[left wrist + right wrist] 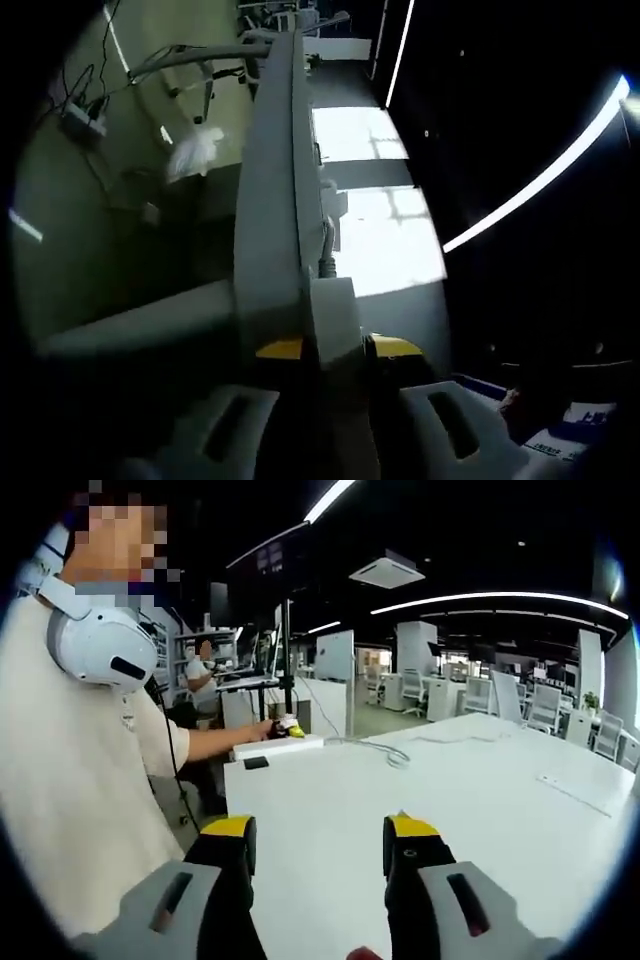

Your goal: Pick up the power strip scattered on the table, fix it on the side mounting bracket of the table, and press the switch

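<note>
two yellow-tipped jaws of the left tongs (335,350) sit clenched on the white power strip (278,200), which runs up the frame's centre. in the right gripper view, the right tongs (320,845) are released above the white surface (450,800); the power strip (278,745) lies at its far left edge.

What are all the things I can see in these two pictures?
Power strip: one, white, long, clamped between the left jaws; in the right gripper view it lies at the table's far corner.
Cable: one, white, trailing on the table from the strip.
Table: one, white.
Small dark object: one, black, near the strip.
Office chairs: several, pale, background.
Person's shirt: cream.
Left gripper: yellow tips, grey body.
Right gripper: yellow tips, apart, nothing between them.
</note>
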A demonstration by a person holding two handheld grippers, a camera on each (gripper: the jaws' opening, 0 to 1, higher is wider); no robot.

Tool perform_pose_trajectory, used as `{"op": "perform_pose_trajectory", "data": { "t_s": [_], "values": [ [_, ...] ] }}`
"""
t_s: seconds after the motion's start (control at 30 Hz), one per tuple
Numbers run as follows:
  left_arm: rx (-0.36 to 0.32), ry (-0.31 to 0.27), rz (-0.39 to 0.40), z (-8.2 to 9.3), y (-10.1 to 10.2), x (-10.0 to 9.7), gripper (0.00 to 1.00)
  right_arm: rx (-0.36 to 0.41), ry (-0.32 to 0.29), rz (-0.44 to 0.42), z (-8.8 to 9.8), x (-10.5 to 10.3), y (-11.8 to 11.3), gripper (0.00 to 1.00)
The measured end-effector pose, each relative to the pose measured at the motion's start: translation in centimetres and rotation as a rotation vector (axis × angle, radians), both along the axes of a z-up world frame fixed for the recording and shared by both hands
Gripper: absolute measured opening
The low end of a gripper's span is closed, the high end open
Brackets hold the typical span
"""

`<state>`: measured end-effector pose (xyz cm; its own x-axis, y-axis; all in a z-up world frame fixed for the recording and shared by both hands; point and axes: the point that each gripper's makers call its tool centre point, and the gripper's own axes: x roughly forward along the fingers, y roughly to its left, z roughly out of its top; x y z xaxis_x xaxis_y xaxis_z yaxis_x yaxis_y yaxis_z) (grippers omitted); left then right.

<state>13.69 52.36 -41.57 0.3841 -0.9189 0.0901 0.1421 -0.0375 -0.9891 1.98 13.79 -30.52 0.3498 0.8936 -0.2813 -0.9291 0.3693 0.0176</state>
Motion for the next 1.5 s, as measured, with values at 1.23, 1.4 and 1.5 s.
{"op": "perform_pose_trajectory", "data": {
  "t_s": [1.23,1.4,1.5],
  "values": [
    [0.022,-0.005,0.045,-0.5,1.8,-0.7,0.26,0.039,-0.001,0.039,-0.8,0.4,-0.5,0.47],
    [0.053,-0.072,0.065,-0.3,1.1,-1.1,0.27,0.045,-0.003,0.035,-0.7,0.6,-0.5,0.47],
    [0.091,-0.094,0.071,-0.3,1.6,-1.0,0.29,0.055,-0.001,0.032,-0.7,0.7,-0.5,0.47]
  ]
}}
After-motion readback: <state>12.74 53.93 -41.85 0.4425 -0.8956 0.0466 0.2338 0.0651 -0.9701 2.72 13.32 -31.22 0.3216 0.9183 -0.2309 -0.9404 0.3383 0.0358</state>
